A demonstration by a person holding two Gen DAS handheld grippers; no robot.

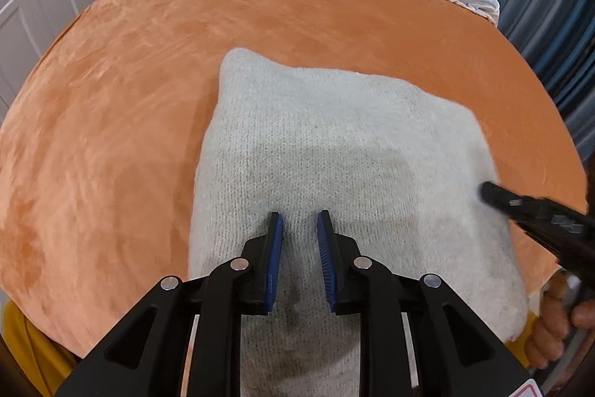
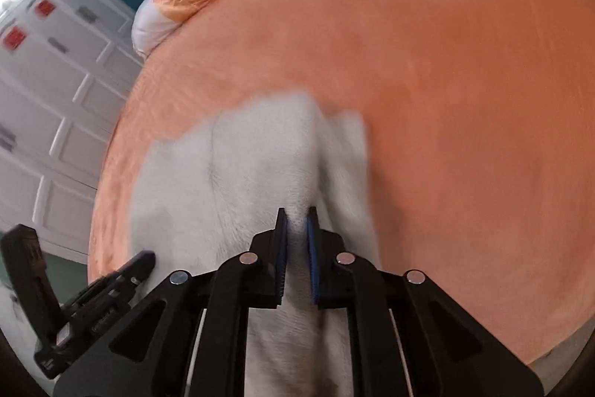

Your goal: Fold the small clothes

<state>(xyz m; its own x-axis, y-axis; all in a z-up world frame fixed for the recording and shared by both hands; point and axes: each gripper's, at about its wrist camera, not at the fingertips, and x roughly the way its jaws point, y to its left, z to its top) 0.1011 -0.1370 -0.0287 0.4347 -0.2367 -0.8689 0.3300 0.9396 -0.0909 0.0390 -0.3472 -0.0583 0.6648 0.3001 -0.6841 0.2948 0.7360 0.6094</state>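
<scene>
The sweater lies on the bed, apparently partly folded. The left hand-held gripper hovers open and empty; the right hand-held gripper pinches a sweater fold, mid-fold.

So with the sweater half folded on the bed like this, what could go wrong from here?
1. The right gripper pinches only a narrow ridge of the white knit sweater; the soft fabric may slip out.
2. The left gripper hangs open over the sweater, holding nothing, so a pull could drag the whole garment across the orange blanket.
3. The right wrist view is blurred; quick motion may undo the fold.
</scene>
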